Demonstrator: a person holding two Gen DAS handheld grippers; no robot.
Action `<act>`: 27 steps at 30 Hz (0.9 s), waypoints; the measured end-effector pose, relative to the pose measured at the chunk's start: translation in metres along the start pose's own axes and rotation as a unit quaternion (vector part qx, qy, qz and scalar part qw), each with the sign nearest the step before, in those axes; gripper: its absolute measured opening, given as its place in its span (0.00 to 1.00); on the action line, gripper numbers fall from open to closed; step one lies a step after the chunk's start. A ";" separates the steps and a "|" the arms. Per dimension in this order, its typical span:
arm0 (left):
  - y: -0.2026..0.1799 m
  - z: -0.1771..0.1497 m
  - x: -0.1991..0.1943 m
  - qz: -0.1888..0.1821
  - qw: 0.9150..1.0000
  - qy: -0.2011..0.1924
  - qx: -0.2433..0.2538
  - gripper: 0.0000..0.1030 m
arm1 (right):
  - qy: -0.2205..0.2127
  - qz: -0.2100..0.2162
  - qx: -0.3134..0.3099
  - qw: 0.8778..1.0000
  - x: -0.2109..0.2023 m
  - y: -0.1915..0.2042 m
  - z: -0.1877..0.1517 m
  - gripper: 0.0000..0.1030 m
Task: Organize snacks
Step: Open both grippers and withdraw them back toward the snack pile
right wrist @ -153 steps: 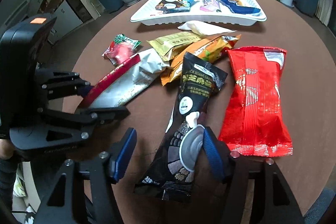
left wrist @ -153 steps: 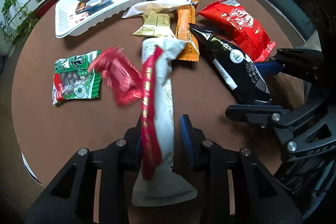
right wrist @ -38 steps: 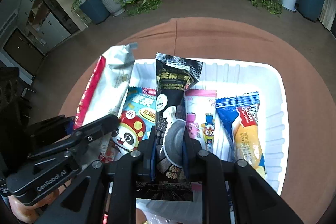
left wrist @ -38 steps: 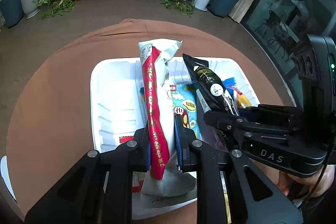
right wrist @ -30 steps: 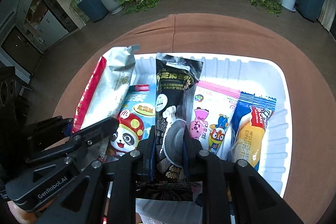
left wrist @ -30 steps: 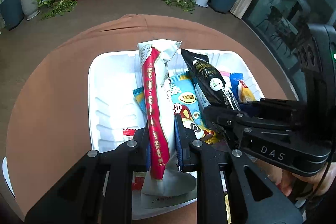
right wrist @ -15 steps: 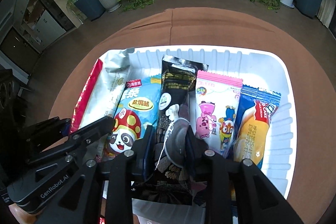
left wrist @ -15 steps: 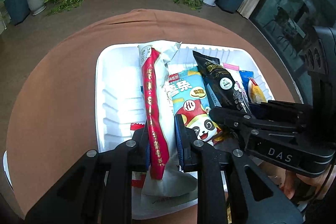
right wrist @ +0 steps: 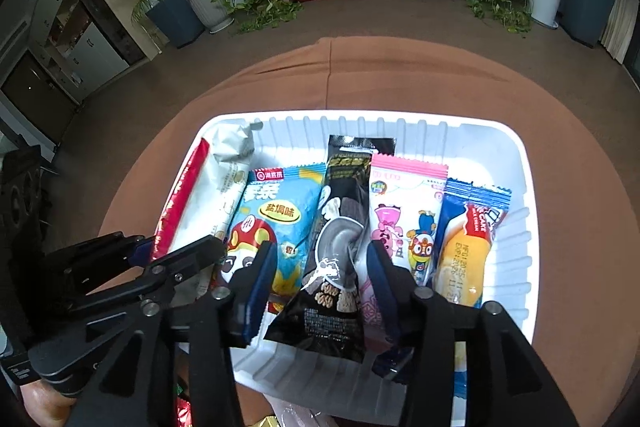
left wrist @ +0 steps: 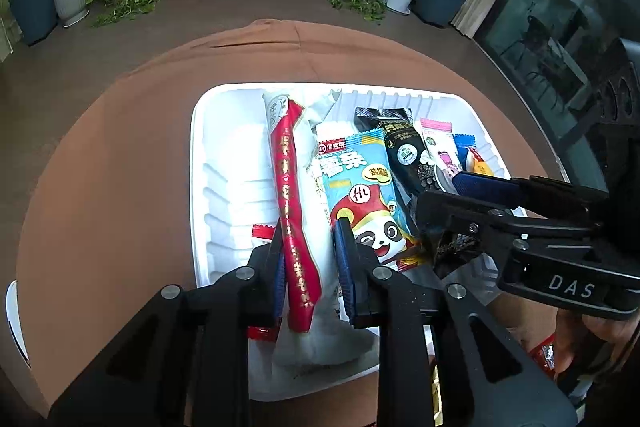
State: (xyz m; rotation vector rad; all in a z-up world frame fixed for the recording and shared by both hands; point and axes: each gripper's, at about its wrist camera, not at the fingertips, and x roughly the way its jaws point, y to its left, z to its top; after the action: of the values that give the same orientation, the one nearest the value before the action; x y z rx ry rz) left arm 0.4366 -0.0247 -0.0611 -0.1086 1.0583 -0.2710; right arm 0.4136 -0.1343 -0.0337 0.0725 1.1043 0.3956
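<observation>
Left wrist view: the left gripper [left wrist: 308,263] stood low over the near end of the white tray [left wrist: 216,187], which sat on the round brown counter [left wrist: 112,163]. Its jaws were clenched on the long white packet with a red stripe [left wrist: 290,195], which ran lengthwise from the jaws toward the tray's far wall and lay in the left part of the tray. Just right of it lay the blue panda snack bag [left wrist: 360,191], then the black snack packet [left wrist: 404,155], a pink packet [left wrist: 438,147] and a blue-and-orange one [left wrist: 470,157], side by side. The right gripper [left wrist: 460,203] reached in from the right over the black packet's near end. Right wrist view: the right gripper [right wrist: 320,279] had its jaws spread apart, one blue pad on each side of the black snack packet [right wrist: 344,227], not pressing it; the packet lay in the tray [right wrist: 512,227] between the blue panda snack bag [right wrist: 276,215] and the pink packet [right wrist: 404,211]. The blue-and-orange packet [right wrist: 468,239] lay farthest right. The left gripper [right wrist: 176,251] appeared at left, clamped on the striped white packet [right wrist: 212,195].
</observation>
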 end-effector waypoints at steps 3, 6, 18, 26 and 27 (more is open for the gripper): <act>0.000 -0.001 -0.006 0.000 1.000 -0.007 -0.002 0.20 | -0.004 0.001 0.001 1.000 -0.006 0.000 -0.001 0.50; 0.002 -0.004 -0.016 -0.001 1.000 -0.014 -0.005 0.21 | -0.011 0.006 0.004 1.000 -0.016 -0.001 -0.004 0.57; 0.003 -0.045 -0.102 -0.009 0.996 -0.086 -0.013 0.97 | -0.092 0.075 0.026 0.993 -0.101 -0.005 -0.042 0.86; 0.001 -0.111 -0.146 -0.019 0.995 -0.097 -0.025 0.99 | -0.126 0.105 0.042 0.986 -0.149 -0.006 -0.112 0.93; 0.001 -0.119 -0.148 -0.021 0.995 -0.096 -0.027 0.99 | -0.128 0.105 0.043 0.985 -0.152 -0.006 -0.122 0.93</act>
State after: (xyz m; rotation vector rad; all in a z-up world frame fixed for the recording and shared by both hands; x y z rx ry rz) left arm 0.2647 0.0214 0.0052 -0.2016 0.8727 -0.2654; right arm 0.2493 -0.2095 0.0392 0.3103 0.8618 0.5127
